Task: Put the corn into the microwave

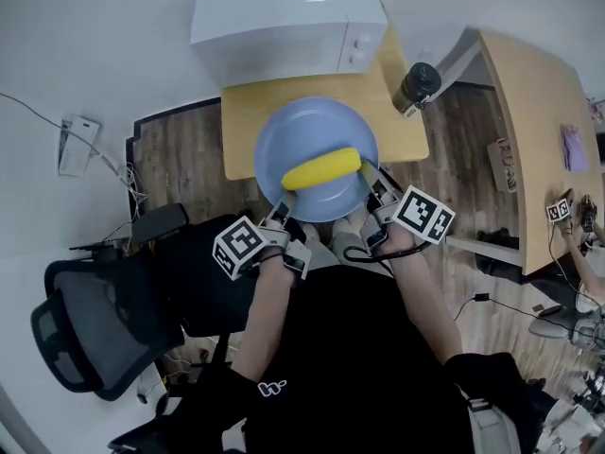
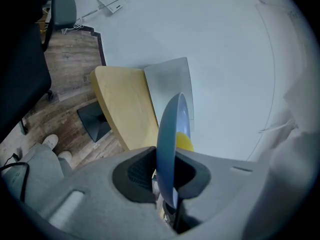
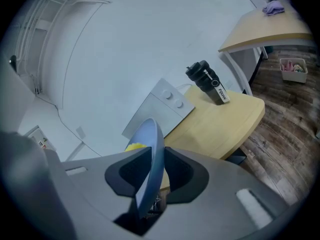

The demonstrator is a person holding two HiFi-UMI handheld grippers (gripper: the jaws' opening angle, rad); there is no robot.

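**Desk:** Head view first. What are you holding?

**Op:** I'm working both grippers on one blue plate (image 1: 304,129). The left gripper (image 1: 282,206) and right gripper (image 1: 371,183) are each taking its near rim. The corn (image 1: 321,169) is lying across the plate just beyond both sets of tips, its end closest to the right ones. Past the tips the plate is hanging over a yellow table (image 1: 244,112); I can't tell whether it's resting there. The white microwave (image 1: 284,22) is sitting straight ahead, and its door looks shut to me. A black flask (image 1: 416,85) is standing ahead of the right gripper, on its outer side.

**Desk:** Left gripper view?

**Op:** The left gripper (image 2: 164,176) is pinching the plate (image 2: 167,129) rim, with the jaws nearly closed and a pad on each face. The corn (image 2: 184,141) is peeking past the rim.

**Desk:** Right gripper view?

**Op:** The right gripper (image 3: 150,176) is standing wider. The rim (image 3: 150,139) is running between the jaws at a slant, and the pads aren't pressing, as far as I'm seeing. The corn (image 3: 134,146) is showing just ahead.

**Desk:** Handling?

**Op:** I'm judging the cob light, firm and round, so it's likely to roll on that smooth dish. I'm favouring keeping the plate level by its rim, or taking the cob across its middle. The plate is stiff and probably breakable.

**Desk:** Surroundings?

**Op:** The tabletop is looking smooth and hard. There's wood flooring below, a white wall ahead and an office chair (image 1: 85,320) behind the left gripper.
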